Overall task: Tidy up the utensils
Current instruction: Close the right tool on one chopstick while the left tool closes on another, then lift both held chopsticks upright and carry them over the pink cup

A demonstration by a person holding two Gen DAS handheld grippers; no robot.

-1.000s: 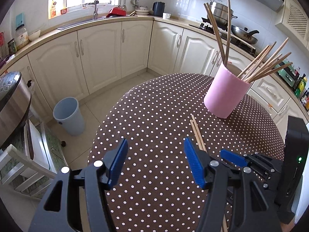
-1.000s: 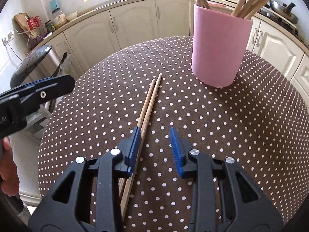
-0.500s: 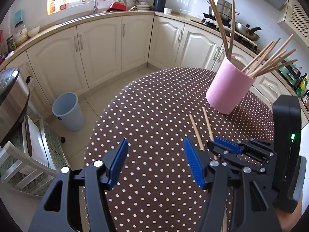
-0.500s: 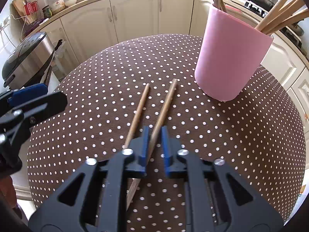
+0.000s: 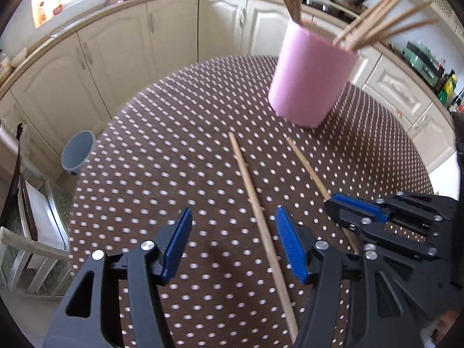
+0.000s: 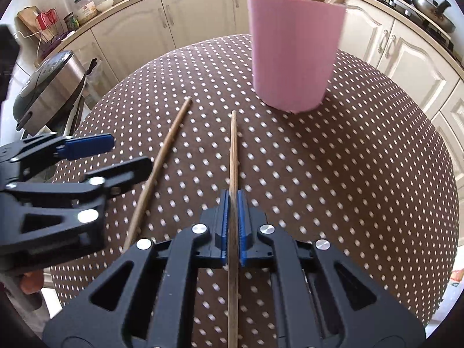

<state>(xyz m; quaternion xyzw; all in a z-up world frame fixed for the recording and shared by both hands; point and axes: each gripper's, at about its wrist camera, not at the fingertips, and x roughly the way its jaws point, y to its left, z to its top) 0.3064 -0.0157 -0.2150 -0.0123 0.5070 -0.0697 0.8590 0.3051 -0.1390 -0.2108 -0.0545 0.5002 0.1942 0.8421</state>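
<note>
A pink holder (image 5: 310, 78) with several wooden chopsticks stands at the far side of the brown dotted table (image 5: 179, 133); it also shows in the right wrist view (image 6: 293, 49). My right gripper (image 6: 231, 203) is shut on one chopstick (image 6: 233, 150) that points toward the holder; the gripper shows in the left wrist view (image 5: 339, 206). A second chopstick (image 5: 255, 203) lies on the cloth between the open jaws of my left gripper (image 5: 233, 240). It shows in the right wrist view (image 6: 162, 162), with the left gripper (image 6: 116, 156) over it.
Cream kitchen cabinets (image 5: 121, 58) curve behind the table. A grey bin (image 5: 78, 153) stands on the floor at left. A rice cooker (image 6: 49, 87) sits left of the table. A stove with pans (image 6: 417, 3) is at the back right.
My right gripper has closed on one chopstick and swung it away from the other. My left gripper has moved forward and right, so the second chopstick now lies between its jaws.
</note>
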